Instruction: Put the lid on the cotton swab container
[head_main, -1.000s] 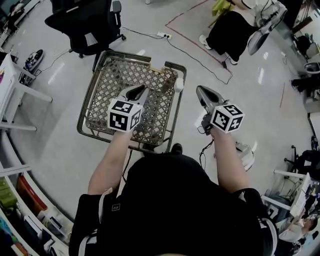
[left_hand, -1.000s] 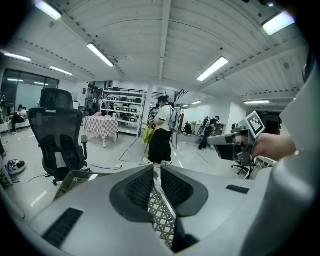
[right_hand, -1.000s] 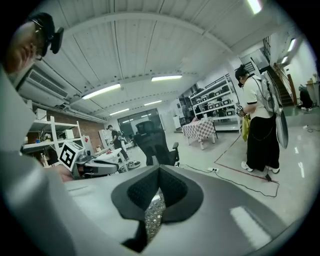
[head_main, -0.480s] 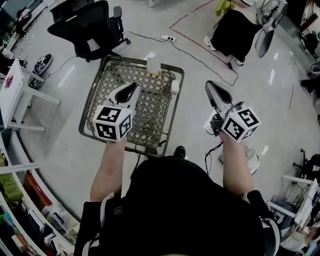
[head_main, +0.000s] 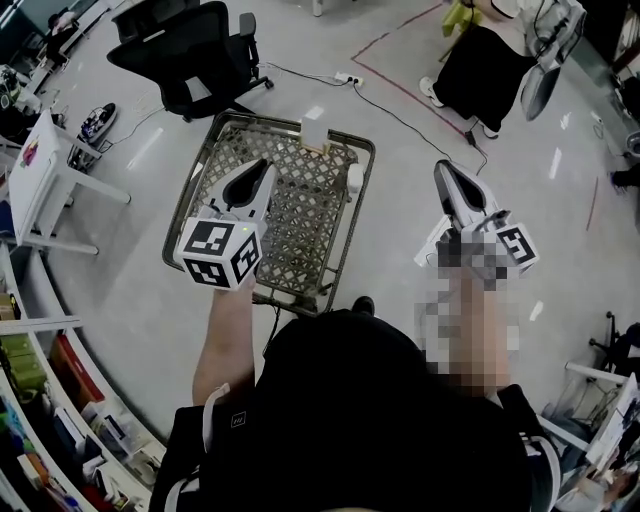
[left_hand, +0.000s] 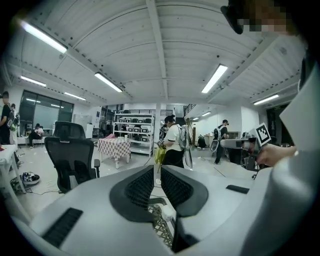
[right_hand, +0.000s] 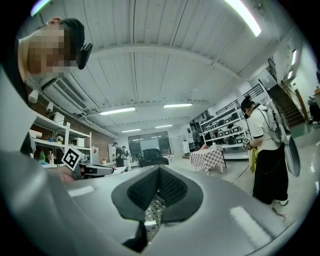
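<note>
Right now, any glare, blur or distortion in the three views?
Head view: strong fisheye bend, light streaks on the floor. Left gripper view: ceiling lights blown out, dark corners. Right gripper view: dark corners too, ceiling light clipped white.

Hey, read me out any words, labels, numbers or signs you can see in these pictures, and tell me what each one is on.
No legible text anywhere.
Marker cube: black and white squares only, no letters.
White mark on the person's black top: too small to read.
Shelf goods: too blurred to read.
</note>
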